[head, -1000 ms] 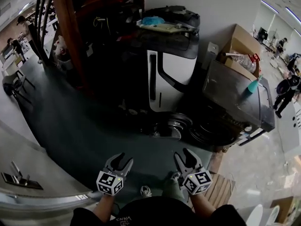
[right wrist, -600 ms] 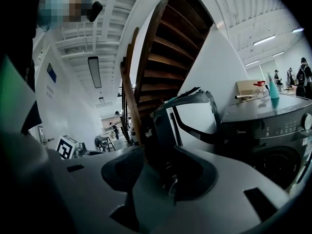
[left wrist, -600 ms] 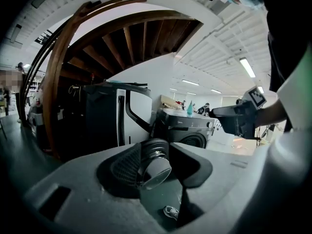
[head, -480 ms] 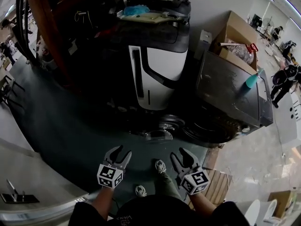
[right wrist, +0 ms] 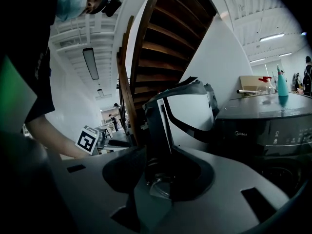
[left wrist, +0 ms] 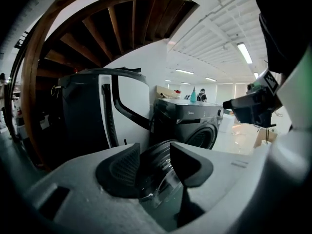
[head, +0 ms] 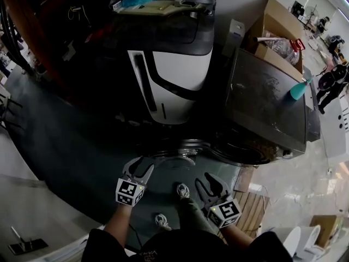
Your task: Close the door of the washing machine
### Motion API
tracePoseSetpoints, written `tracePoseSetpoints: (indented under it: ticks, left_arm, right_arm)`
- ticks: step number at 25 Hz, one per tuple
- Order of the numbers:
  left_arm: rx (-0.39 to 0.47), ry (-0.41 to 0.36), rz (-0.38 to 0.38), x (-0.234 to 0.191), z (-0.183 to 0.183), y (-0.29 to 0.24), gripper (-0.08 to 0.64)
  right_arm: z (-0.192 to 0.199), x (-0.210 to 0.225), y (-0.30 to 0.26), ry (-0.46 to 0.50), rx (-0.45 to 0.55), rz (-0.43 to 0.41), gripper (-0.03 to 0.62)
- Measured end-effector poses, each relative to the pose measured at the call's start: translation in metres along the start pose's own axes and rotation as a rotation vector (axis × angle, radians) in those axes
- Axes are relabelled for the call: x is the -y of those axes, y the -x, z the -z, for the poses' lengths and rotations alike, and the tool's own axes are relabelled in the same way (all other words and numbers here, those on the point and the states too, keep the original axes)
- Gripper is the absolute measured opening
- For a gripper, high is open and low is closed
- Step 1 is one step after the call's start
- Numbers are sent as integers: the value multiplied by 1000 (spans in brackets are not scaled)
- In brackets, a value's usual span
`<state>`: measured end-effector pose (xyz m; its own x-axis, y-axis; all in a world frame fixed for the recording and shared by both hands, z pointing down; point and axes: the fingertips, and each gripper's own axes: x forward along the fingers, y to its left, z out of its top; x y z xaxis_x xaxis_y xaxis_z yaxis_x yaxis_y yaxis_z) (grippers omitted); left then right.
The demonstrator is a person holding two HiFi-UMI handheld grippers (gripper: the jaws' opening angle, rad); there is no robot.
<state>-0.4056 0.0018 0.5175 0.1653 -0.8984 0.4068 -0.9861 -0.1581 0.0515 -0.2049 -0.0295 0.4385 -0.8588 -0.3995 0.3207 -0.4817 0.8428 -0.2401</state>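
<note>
Fingers (left wrist: 122,167) of my left gripper (head: 140,171) spread, empty | right gripper (head: 211,185) closing on nothing | door (head: 182,148) hangs open just ahead (near my left jaws) | I'd push its rim toward the washing machine (head: 267,108) till latched.

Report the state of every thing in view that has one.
Washing machine door: open, swung out from the drum.
Left gripper: jaws apart, gripping nothing, close to the door.
Right gripper: jaws closing, nothing gripped.
Spray bottle: upright on the washing machine.
Cardboard box: open.
</note>
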Motion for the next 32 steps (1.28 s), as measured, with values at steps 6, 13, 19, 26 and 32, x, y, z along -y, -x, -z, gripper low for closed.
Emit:
tracePoseSetpoints:
  ticks: [6, 13, 19, 26, 32]
  left_arm:
    - [-106, 2, 56, -23, 31, -61, 244]
    - [-252, -50, 139, -37, 66, -120, 322]
    - [-406, -215, 230, -45, 89, -147, 354]
    - [-539, -298, 335, -34, 122, -149, 382]
    - [-588, -327, 337, -23, 129, -140, 395]
  right_arm:
    - [17, 23, -23, -16, -31, 2, 135]
    - [39, 28, -47, -43, -58, -44, 130]
    - [47, 42, -51, -70, -60, -22, 130]
    - [65, 56, -28, -97, -65, 61, 130]
    - [80, 44, -3, -138, -53, 110, 129]
